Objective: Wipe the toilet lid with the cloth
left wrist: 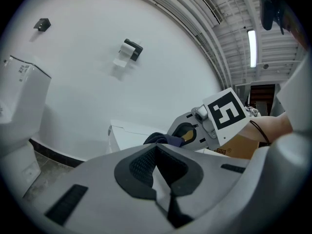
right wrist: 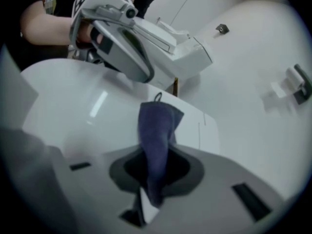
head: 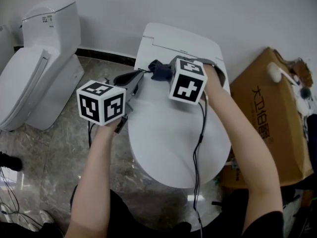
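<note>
Dark-blue cloth [right wrist: 155, 130]: a narrow bunched strip, pinched between the jaws of the right hand-held gripper [right wrist: 148, 191] and standing out past their tips. Location: over the rear of the toilet lid [head: 168, 133], close to the hinge line. Whether its free end presses on the surface cannot be told.

White toilet lid: closed, glossy, broad oval. No streaks, wet marks or soil show on it, so nothing tells which parts have been wiped.

Right hand-held gripper: clamped on the cloth, reaching across the lid from the person's right, marker cube uppermost.

Left hand-held gripper [head: 137, 78]: jaws together with nothing between them, hovering at the lid's rear left edge, its tips near the cloth but apart from it.

Progress, as a judgement: the cloth is grasped and brought to the far end of the lid. That placement suits the start of a stroke drawn toward the person. The wide middle and front of the lid lie open below both arms and look like the bulk of the work left. The cloth is bunched thin, so each pass would likely cover a narrow band and several would be needed.

Surroundings: second white toilet [head: 39, 68] to the left, well apart; cardboard box [head: 265, 118] just beside the lid's right; grey marbled floor [head: 49, 152]; white wall behind.
</note>
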Tool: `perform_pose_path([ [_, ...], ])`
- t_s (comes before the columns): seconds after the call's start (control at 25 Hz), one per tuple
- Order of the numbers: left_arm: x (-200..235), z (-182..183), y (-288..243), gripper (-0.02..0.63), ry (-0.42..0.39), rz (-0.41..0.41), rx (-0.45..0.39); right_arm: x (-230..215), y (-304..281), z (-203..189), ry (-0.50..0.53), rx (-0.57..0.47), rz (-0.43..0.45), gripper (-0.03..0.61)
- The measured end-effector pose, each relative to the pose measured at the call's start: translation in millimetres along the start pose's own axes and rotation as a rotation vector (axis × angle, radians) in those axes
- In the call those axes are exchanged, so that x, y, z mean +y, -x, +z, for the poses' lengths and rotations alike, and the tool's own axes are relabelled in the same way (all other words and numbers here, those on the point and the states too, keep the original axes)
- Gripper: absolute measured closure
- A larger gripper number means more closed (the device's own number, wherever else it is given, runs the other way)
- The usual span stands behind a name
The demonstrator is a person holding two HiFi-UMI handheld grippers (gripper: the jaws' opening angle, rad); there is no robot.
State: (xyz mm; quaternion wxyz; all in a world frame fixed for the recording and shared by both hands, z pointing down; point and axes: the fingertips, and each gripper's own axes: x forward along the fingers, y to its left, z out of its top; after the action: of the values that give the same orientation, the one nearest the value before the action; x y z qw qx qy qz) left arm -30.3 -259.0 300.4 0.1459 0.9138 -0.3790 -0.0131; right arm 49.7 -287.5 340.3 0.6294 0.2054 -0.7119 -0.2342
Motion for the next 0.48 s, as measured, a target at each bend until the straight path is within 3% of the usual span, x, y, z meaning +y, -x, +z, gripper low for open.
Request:
perform_pose_path([
  [0.48, 0.0, -0.4, -0.3, 0.601, -0.001, 0.003, 0.005, 27.9, 19.0, 0.5, 0.014, -0.006, 0.029, 0.512],
])
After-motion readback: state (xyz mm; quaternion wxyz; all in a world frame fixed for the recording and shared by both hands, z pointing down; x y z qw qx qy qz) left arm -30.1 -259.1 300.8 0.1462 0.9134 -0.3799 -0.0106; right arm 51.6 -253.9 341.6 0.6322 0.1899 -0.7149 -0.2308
